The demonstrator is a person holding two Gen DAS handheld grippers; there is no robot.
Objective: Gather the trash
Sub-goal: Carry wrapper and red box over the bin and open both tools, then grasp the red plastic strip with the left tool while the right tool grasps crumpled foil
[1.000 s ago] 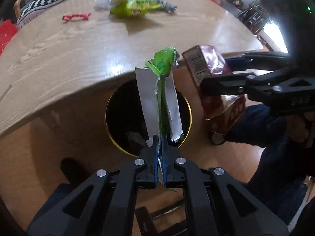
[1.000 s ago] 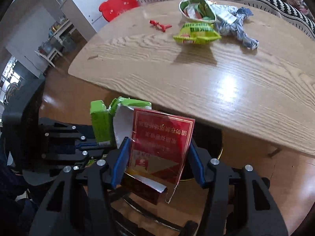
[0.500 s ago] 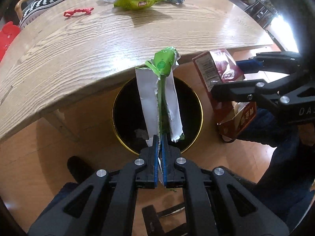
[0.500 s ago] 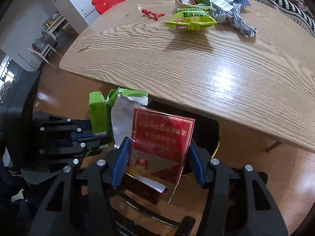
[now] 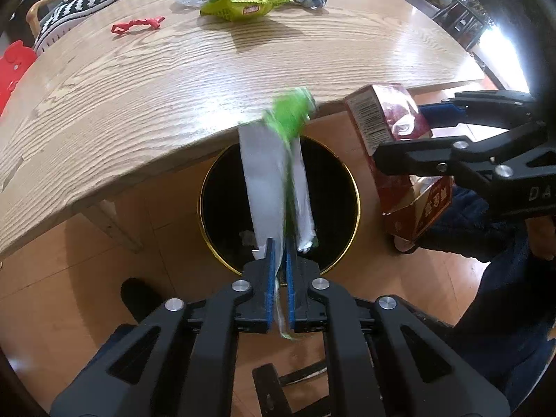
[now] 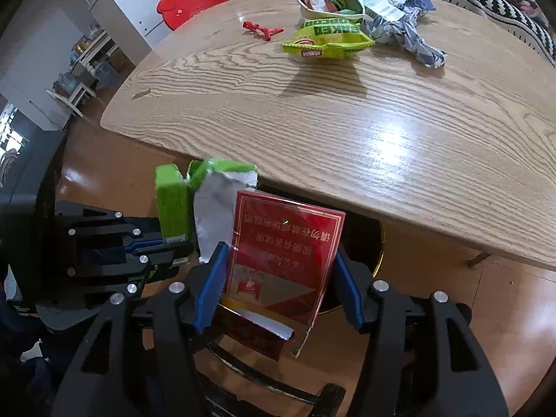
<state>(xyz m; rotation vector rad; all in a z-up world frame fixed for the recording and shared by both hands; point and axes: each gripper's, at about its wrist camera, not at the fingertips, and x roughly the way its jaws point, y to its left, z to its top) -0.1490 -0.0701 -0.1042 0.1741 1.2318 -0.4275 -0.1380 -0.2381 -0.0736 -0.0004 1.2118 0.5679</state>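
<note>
Left wrist: torn foil-lined green carton (image 5: 278,173), round gold-rimmed bin (image 5: 351,187), woodgrain table (image 5: 173,80)

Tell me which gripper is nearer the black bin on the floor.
Left. The left gripper hangs directly over the bin, pinching the green carton. The right gripper, with the red box, sits off beside the rim.
</note>
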